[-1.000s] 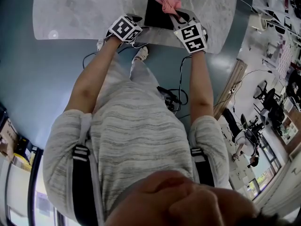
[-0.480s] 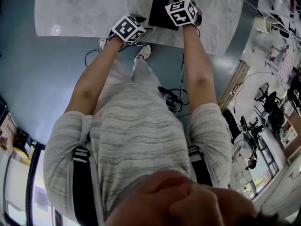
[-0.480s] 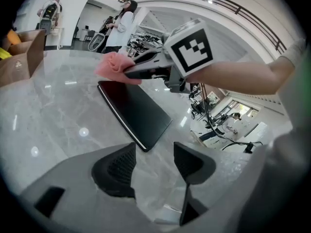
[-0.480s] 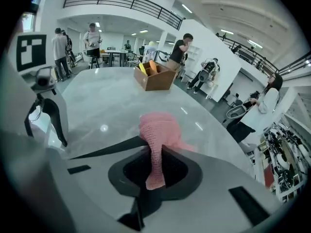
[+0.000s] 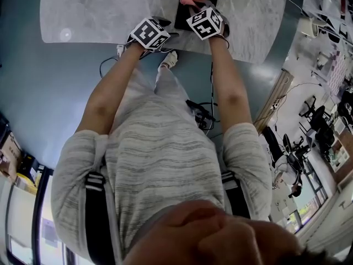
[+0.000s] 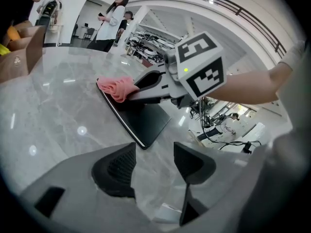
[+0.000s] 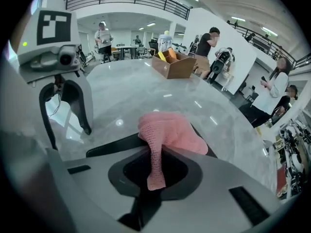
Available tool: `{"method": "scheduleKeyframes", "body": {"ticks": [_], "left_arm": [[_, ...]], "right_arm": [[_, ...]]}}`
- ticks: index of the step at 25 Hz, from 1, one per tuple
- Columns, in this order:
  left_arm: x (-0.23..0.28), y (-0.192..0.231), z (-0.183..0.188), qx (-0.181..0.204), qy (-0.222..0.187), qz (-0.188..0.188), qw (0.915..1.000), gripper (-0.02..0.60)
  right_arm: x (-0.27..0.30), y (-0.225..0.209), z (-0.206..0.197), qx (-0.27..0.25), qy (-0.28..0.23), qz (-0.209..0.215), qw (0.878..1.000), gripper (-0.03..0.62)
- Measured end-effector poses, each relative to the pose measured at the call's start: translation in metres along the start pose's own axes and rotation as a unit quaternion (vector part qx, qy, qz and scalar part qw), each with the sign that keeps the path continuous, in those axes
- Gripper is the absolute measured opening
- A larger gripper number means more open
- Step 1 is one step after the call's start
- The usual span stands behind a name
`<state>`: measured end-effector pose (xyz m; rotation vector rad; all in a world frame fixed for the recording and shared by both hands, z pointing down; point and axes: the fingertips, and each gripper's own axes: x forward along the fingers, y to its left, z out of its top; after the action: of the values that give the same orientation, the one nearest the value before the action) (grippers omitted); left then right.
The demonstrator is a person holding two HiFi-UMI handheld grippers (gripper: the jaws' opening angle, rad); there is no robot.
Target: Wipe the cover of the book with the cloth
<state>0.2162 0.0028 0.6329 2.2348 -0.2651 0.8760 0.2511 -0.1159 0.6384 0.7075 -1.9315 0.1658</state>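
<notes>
The right hand-held gripper [image 7: 154, 174] has its jaws closed on the pink cloth [image 7: 167, 129]. The cloth bunches up just in front of the jaws and lies on the cover of the black book [image 6: 142, 119]. The book lies flat on the grey marble counter [image 5: 94, 10], under and ahead of this gripper. The left hand-held gripper [image 6: 153, 165] is beside the right one, near the book's edge. Its jaws are apart, and only the counter shows between them.
</notes>
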Motion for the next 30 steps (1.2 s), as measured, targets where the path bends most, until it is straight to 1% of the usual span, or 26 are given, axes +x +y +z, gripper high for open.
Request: {"method": "scheduleKeyframes", "body": {"ticks": [8, 14, 22, 26, 28, 30], "left_arm": [[-0.003, -0.003, 0.002, 0.006, -0.001, -0.001, 1.0000, 0.245], [-0.007, -0.005, 0.003, 0.008, -0.004, 0.002, 1.0000, 0.245], [-0.014, -0.010, 0.007, 0.013, -0.012, 0.004, 0.9998, 0.245], [-0.022, -0.014, 0.014, 0.015, -0.023, 0.002, 0.9996, 0.245], [-0.030, -0.020, 0.022, 0.018, -0.035, 0.004, 0.9992, 0.245], [-0.040, -0.025, 0.032, 0.025, -0.050, 0.008, 0.9984, 0.245]], "right_arm": [[-0.018, 0.050, -0.017, -0.019, 0.003, 0.052, 0.998, 0.035], [-0.030, 0.080, -0.032, -0.019, 0.005, 0.088, 0.996, 0.035], [-0.048, 0.117, -0.048, -0.007, 0.013, 0.138, 0.990, 0.035], [-0.063, 0.131, -0.051, 0.017, 0.003, 0.157, 0.987, 0.035], [-0.078, 0.130, -0.050, 0.049, -0.011, 0.154, 0.987, 0.035], [-0.094, 0.125, -0.045, 0.089, -0.038, 0.145, 0.985, 0.035]]}}
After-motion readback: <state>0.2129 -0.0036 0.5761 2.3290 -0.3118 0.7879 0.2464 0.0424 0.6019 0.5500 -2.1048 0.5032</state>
